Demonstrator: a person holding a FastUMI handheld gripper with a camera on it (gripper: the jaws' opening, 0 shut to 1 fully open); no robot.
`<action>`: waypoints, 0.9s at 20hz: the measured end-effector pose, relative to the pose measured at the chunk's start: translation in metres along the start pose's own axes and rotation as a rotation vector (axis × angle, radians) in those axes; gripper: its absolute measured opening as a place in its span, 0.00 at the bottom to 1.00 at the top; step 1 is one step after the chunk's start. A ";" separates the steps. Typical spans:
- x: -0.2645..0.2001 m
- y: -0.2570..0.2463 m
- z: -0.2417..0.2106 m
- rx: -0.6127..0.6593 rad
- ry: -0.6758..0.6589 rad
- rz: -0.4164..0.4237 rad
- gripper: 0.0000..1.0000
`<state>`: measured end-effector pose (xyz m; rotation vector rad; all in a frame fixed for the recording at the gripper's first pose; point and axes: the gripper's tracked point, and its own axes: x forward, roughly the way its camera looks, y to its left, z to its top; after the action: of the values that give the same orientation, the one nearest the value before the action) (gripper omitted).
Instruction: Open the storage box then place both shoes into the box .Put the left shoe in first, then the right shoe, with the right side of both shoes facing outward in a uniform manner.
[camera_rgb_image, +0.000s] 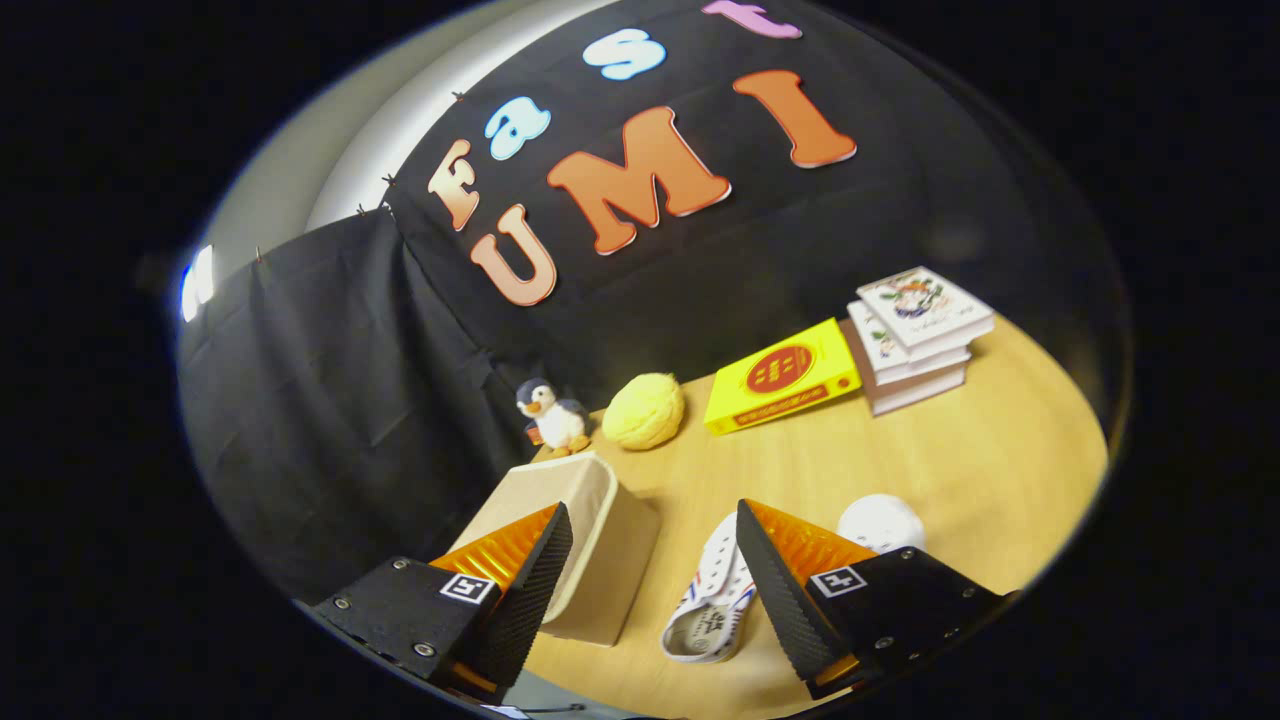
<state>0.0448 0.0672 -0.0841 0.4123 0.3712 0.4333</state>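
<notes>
A beige storage box (590, 540) stands on the wooden table (980, 470), partly behind my left finger; I cannot tell how its lid stands. A white shoe (712, 600) with red and blue stripes lies on the table between my fingers, close to the right one. Another white shoe (880, 522) pokes out just beyond the right finger, mostly hidden by it. My gripper (655, 555) is open, held tilted above the table, with nothing pressed between its fingers.
At the back of the table sit a small penguin plush (552, 414), a yellow fuzzy ball (645, 410), a yellow book (782, 377) and a stack of books (918, 338). Black cloth walls close the booth behind and to the left.
</notes>
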 end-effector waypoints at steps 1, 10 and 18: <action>0.007 0.004 -0.009 0.037 0.038 0.040 0.98; 0.064 0.045 -0.080 0.322 0.344 0.324 0.98; 0.091 0.078 -0.108 0.498 0.465 0.466 0.98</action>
<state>0.0500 0.2069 -0.1635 0.8951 0.8489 0.9021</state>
